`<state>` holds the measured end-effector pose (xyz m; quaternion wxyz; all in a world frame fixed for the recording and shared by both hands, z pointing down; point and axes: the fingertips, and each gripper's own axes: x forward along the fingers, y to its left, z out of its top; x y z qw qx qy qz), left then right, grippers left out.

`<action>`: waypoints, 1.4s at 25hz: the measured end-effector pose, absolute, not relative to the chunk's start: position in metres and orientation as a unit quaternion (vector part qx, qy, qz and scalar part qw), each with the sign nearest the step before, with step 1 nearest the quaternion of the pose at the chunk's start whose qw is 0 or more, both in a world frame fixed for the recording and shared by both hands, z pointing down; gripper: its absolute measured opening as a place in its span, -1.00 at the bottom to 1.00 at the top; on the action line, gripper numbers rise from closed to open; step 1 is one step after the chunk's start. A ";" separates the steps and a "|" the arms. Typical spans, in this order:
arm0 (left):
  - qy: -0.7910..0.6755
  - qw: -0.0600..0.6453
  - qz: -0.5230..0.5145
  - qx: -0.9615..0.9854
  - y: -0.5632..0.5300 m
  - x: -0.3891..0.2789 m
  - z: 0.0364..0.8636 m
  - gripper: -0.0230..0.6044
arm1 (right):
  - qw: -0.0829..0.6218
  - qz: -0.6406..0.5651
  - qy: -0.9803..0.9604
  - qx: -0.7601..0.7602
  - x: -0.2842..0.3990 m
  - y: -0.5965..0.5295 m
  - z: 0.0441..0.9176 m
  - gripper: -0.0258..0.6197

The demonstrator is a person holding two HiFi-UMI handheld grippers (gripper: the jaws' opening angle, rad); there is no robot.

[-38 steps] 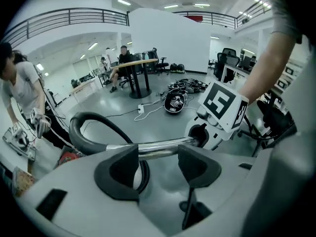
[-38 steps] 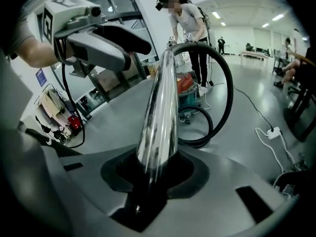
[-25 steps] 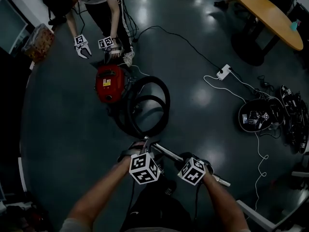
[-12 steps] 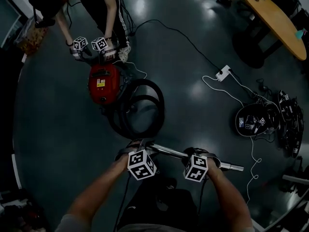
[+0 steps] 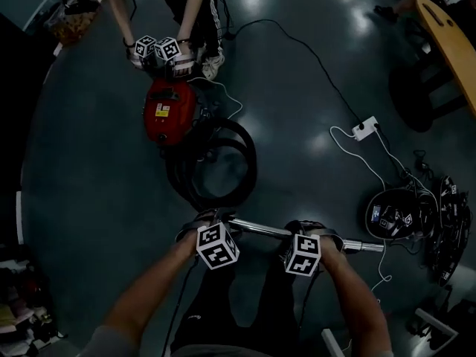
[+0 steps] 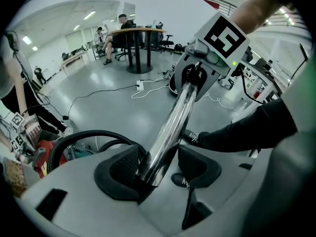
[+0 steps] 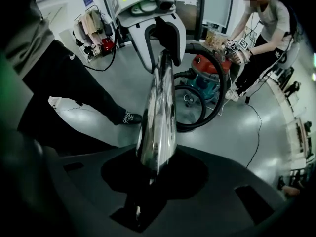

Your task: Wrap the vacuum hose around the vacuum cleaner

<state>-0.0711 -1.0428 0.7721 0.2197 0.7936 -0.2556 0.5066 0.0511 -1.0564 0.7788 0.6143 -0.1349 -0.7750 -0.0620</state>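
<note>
**Wand crosswise in both grippers, hose coil ahead**

Black hose (image 5: pixel 250 158) in loose loops on the floor (image 5: pixel 89 199), against the near-right side of the red vacuum cleaner (image 5: pixel 167 111). Beside it, not yet around it. Ends on the holder's side in a chrome wand (image 5: pixel 260 228), held off the floor and well apart from the cleaner. Runs left to right across the head view, slightly lower at the right. Free tip pointing right, past the right gripper (image 5: pixel 306 230); hose end at the left gripper (image 5: pixel 214 220). Long axis crosswise to the line toward the cleaner, not along it.

Left fingers (image 6: pixel 121 169) clamped on the wand near its hose end, standing fairly wide around the tube. Right fingers clamped further along the same tube, toward the tip. Both grippers pointing steeply down onto it, marker cubes on top.

From the fingers: hose coil straight ahead, between wand and cleaner. Cleaner beyond the coil, ahead and to the left. Left gripper nearer to coil and cleaner; right gripper outboard, toward the free tip.

Next move, as a judgement: probably needs the wand carried forward and left, hose end leading, then the loops laid round the body. Risk: slack loops dragging along the floor instead of lifting.

Second person's grippers (image 5: pixel 158 50) at the far end of the cleaner; cannot tell whether gripping it.
</note>
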 end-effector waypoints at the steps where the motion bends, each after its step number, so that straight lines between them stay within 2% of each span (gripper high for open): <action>1: -0.265 0.233 0.503 0.789 -1.048 -0.066 0.777 -0.11 | 0.613 -0.071 -0.773 -0.147 0.055 -1.065 0.783 -0.54; 11: -0.361 0.306 0.454 0.755 -1.099 -0.028 0.836 -0.12 | 0.605 -0.169 -0.740 -0.239 0.084 -1.150 0.840 -0.54; 22: -0.379 0.392 0.381 0.747 -1.104 -0.053 0.934 -0.15 | 0.583 -0.221 -0.715 -0.318 0.046 -1.178 0.947 -0.54; 35: -0.441 0.382 0.367 0.724 -1.109 -0.071 1.103 -0.17 | 0.522 -0.285 -0.701 -0.393 0.019 -1.209 1.131 -0.54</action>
